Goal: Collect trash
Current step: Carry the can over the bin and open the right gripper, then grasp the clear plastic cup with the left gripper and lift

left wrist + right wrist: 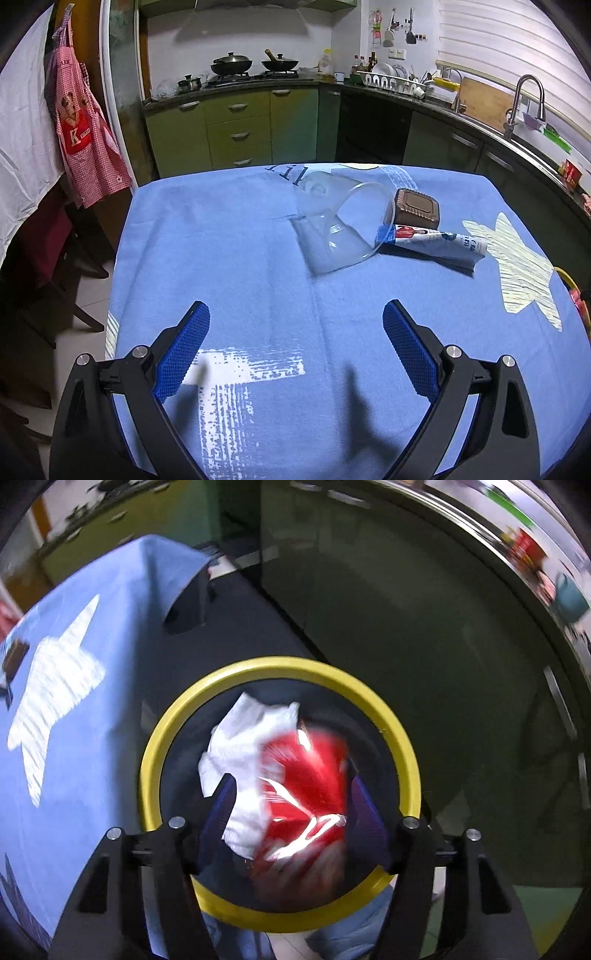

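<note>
My left gripper [295, 332] is open and empty above the blue tablecloth [221, 258]. Ahead of it lie a tipped clear glass cup [343, 225], a brown square lid-like piece [417, 208] and a rolled printed wrapper [439, 243]. My right gripper [291, 812] hangs over a yellow-rimmed bin [399, 731] beside the table. A blurred red wrapper [306, 797] sits between its fingers, above a crumpled white tissue [243, 746] in the bin. Whether the fingers press on the wrapper is unclear.
The table's right edge [125, 709] runs next to the bin. Green kitchen cabinets [236, 129], a stove with pans [255, 64] and a sink [524, 107] line the far walls. A red checked apron [85, 133] hangs at the left.
</note>
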### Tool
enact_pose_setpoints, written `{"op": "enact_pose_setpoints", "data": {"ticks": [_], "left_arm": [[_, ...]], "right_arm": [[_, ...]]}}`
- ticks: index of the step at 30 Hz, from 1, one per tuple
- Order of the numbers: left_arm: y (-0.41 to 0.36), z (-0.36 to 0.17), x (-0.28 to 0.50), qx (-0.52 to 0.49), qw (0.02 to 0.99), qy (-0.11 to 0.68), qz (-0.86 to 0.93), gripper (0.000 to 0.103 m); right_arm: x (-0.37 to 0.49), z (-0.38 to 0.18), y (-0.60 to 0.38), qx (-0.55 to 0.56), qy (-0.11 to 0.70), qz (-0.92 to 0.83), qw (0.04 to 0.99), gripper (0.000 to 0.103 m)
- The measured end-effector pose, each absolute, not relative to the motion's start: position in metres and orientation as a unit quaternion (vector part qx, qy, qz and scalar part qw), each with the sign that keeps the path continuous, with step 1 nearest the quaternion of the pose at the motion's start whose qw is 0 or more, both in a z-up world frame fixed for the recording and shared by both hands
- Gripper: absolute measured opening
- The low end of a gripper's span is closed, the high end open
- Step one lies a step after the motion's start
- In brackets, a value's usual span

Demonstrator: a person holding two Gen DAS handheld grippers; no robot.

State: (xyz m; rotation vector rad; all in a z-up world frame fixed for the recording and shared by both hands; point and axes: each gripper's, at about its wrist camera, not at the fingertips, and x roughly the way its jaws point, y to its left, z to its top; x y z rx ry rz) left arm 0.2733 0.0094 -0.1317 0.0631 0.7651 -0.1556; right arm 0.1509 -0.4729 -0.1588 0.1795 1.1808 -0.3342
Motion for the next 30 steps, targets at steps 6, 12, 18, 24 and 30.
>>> {"op": "enact_pose_setpoints", "data": {"ticks": [6,12,18,24,30], "left_arm": [[0.003,-0.133,0.271,0.040,0.923,0.374,-0.087,0.094],[-0.009,-0.134,0.267,0.055,0.921,0.370,-0.106,0.096],[-0.024,-0.133,0.264,0.058,0.912,0.379,-0.144,0.096],[-0.052,-0.121,0.263,0.081,0.898,0.390,-0.188,0.096],[-0.080,-0.099,0.278,0.091,0.889,0.396,-0.211,0.096]], "right_arm": [[0.132,-0.136,-0.458,0.092,0.528,-0.140,0.833,0.065],[0.117,-0.122,-0.427,0.093,0.506,-0.104,0.851,0.068],[0.117,-0.125,-0.411,0.088,0.507,-0.082,0.854,0.068],[0.114,-0.131,-0.402,0.090,0.502,-0.063,0.858,0.069],[0.112,-0.139,-0.404,0.097,0.499,-0.050,0.859,0.069]]}}
